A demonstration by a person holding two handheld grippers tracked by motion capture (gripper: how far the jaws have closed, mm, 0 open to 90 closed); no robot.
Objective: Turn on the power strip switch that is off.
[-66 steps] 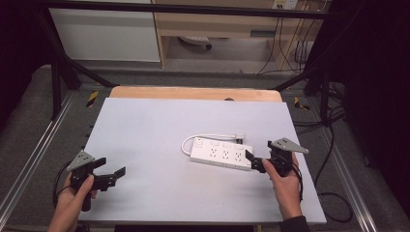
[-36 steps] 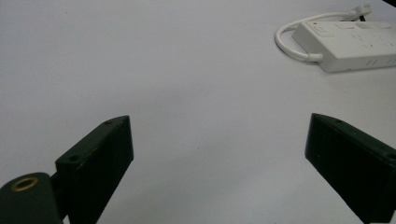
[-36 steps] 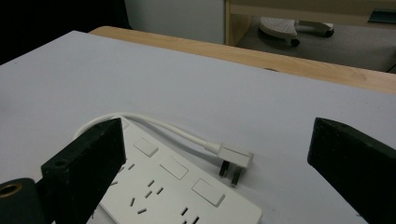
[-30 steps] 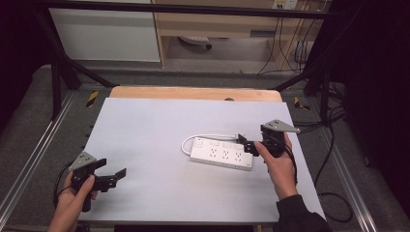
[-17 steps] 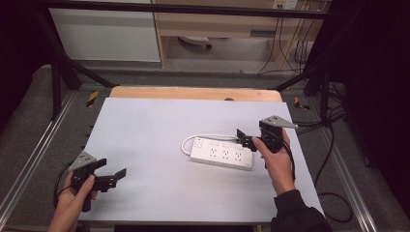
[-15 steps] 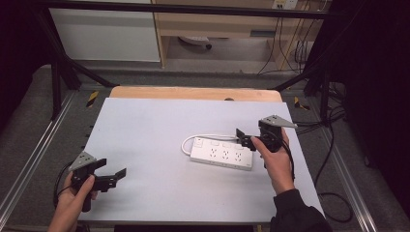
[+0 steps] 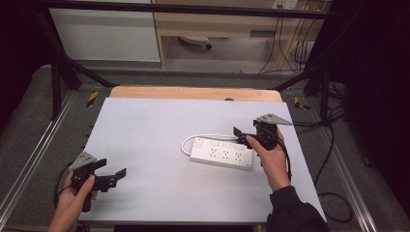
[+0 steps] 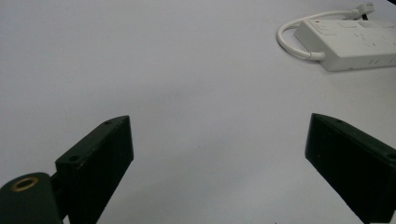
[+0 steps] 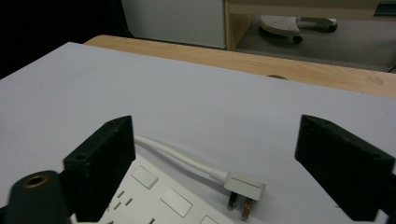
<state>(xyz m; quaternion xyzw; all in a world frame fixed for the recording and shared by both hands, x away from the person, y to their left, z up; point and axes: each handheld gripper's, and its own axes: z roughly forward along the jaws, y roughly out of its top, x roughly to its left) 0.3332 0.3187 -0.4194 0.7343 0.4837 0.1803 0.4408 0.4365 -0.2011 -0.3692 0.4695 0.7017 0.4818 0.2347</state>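
step: right tongs (image 9: 219, 163) closing in around plug (image 9: 243, 187), nothing gripped | left tongs (image 8: 219, 172) released, idling lower left | next: lowering onto plug, clamping

High view: fixed overhead, facing forward and down, far off. Both gripper views: low, close, skimming the pale grey tabletop (image 7: 154, 125). All three share the white plastic power strip (image 7: 221, 154).

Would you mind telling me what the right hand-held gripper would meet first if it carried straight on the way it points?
Probably the white plug, lying just ahead between the open jaws of the right hand-held gripper, beside the power strip; depth is hard to judge.
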